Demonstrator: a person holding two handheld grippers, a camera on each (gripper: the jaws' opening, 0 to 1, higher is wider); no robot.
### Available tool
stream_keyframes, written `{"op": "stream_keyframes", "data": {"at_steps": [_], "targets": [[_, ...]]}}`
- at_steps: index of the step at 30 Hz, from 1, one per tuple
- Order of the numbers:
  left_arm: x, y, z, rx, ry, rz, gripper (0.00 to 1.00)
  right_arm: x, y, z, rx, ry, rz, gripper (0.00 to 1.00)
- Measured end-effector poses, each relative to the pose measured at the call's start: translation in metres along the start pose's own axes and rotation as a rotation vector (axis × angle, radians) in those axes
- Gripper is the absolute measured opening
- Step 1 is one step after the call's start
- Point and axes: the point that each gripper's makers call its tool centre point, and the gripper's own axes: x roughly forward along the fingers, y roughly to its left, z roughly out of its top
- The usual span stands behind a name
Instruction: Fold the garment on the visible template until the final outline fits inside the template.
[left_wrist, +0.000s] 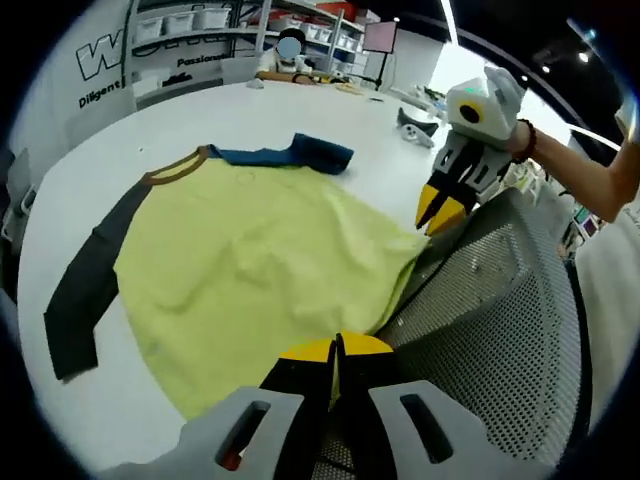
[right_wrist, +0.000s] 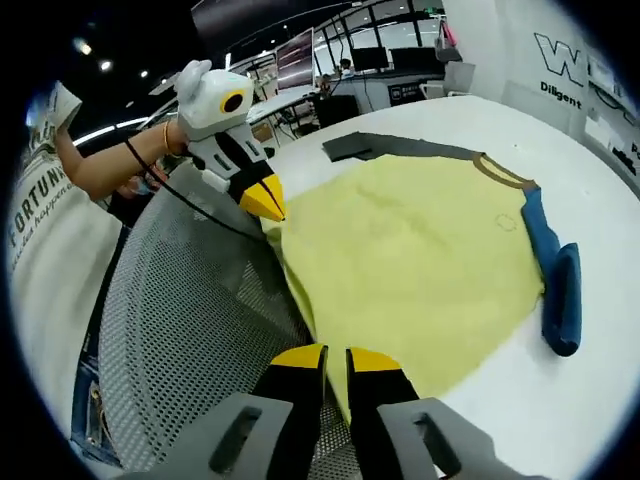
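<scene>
Both tools (left_wrist: 336, 350) (right_wrist: 335, 357) pinch the yellow shirt's (left_wrist: 260, 255) hem; perforated template (left_wrist: 500, 310) partly covered.

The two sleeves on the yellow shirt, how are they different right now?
The dark grey sleeve lies stretched out straight on the white table, while the blue sleeve is folded back on itself into a short, bunched strip. The grey sleeve looks long and flat; the blue sleeve looks shorter and thicker. Both join the yellow shirt near its brown collar.
</scene>
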Motion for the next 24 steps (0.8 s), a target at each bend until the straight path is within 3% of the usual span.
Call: {"op": "stream_keyframes", "data": {"at_steps": [4,7,10,13,18,24], "targets": [[-0.013,0.012,0.013,-0.034,-0.082,0.032,0.16,-0.008,-0.005,0.006,0.032,-0.034,-0.021,0.18],[-0.026,0.028,0.025,-0.086,-0.164,0.073,0.25,-0.016,-0.013,0.027,0.084,-0.138,-0.043,0.25],[-0.033,0.041,0.03,-0.127,-0.195,0.108,0.34,-0.022,-0.025,0.04,0.094,-0.192,-0.088,0.38],[-0.038,0.05,0.035,-0.141,-0.215,0.132,0.43,-0.027,-0.035,0.048,0.095,-0.211,-0.129,0.46],[-0.044,0.063,0.053,-0.116,-0.293,0.193,0.74,-0.033,-0.053,0.063,0.099,-0.258,-0.193,0.58],[-0.047,0.078,0.069,-0.116,-0.333,0.235,0.82,-0.035,-0.065,0.077,0.087,-0.279,-0.219,0.67]]}}
